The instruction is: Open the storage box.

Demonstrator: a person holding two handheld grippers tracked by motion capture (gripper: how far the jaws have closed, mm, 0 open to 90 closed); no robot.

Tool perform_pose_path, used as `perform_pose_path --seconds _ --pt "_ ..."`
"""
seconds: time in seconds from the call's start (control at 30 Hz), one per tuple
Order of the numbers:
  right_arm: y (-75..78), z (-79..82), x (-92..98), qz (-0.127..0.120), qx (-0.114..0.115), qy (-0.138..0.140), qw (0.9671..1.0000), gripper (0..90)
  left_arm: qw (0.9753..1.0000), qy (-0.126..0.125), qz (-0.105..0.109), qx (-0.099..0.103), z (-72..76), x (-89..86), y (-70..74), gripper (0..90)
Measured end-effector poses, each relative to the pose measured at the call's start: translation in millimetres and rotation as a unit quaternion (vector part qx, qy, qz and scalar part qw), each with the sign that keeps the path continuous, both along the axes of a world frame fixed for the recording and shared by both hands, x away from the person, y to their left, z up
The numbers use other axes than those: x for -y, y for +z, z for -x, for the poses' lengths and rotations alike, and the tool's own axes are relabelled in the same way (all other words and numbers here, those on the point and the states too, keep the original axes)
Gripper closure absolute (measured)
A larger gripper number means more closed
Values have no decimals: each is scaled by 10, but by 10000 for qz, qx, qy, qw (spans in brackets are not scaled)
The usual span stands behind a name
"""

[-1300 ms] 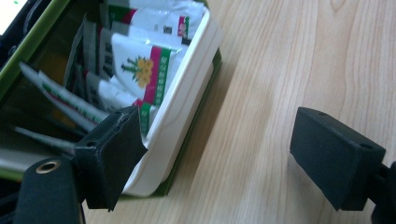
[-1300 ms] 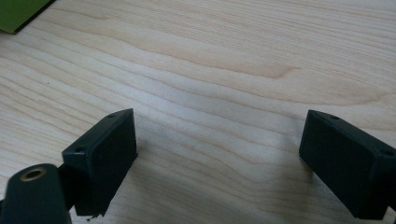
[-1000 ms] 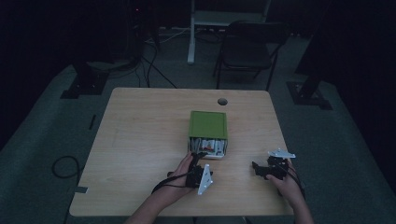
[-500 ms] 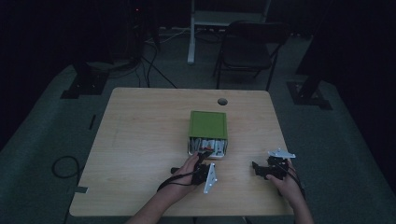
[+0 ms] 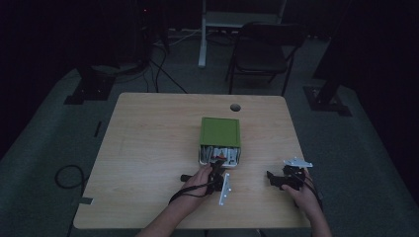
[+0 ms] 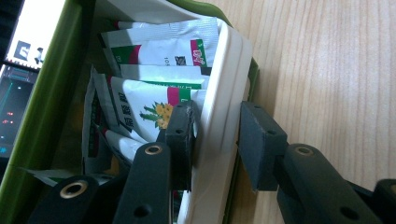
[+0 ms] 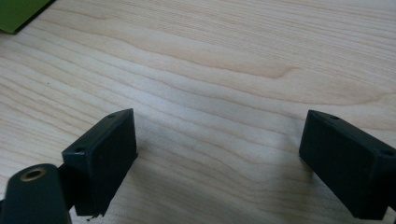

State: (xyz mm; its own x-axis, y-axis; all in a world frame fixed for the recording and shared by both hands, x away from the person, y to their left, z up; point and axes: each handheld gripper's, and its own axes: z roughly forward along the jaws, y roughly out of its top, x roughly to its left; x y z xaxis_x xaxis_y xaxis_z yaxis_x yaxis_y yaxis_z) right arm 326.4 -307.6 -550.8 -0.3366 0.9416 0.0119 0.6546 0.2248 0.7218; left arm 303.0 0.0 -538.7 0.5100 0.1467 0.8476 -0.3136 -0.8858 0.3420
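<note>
A green box (image 5: 220, 132) lies on its side mid-table, its open end toward me, with white sachets (image 5: 221, 155) inside. My left gripper (image 5: 216, 170) is at that opening. In the left gripper view its jaws straddle the box's white inner side wall (image 6: 219, 93). One pad (image 6: 180, 135) is inside, against the wall and the flower-printed sachets (image 6: 154, 105). The other pad (image 6: 257, 144) is outside with a narrow gap, so the left gripper (image 6: 217, 140) is open. My right gripper (image 5: 271, 177) rests low over bare wood to the right; in its own view the right gripper (image 7: 219, 158) is wide open and holds nothing.
The wooden table (image 5: 148, 148) has a round cable hole (image 5: 235, 107) near its far edge. A corner of the green box (image 7: 18, 11) shows at the upper left of the right gripper view. A folding chair (image 5: 264, 49) stands beyond the table, and a cable loop (image 5: 66, 175) lies on the floor at the left.
My left hand and gripper have moved forward and right to the box's open end, and the jaws now straddle its side wall. The right gripper has stayed put.
</note>
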Motion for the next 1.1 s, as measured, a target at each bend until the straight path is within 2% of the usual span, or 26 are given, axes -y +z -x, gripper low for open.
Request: perform_pose_path --seconds 0.17,0.73,1.1 --pt "0 0 1 2 0 1 10000 106 9998 -98 -148 100 -10 13 -5 691" --pt "0 0 0 1 -1 0 10000 106 10000 6 -91 -35 -98 121 10 703" --pt "0 0 0 1 0 0 10000 106 9999 -30 -169 -2 -92 127 16 710"
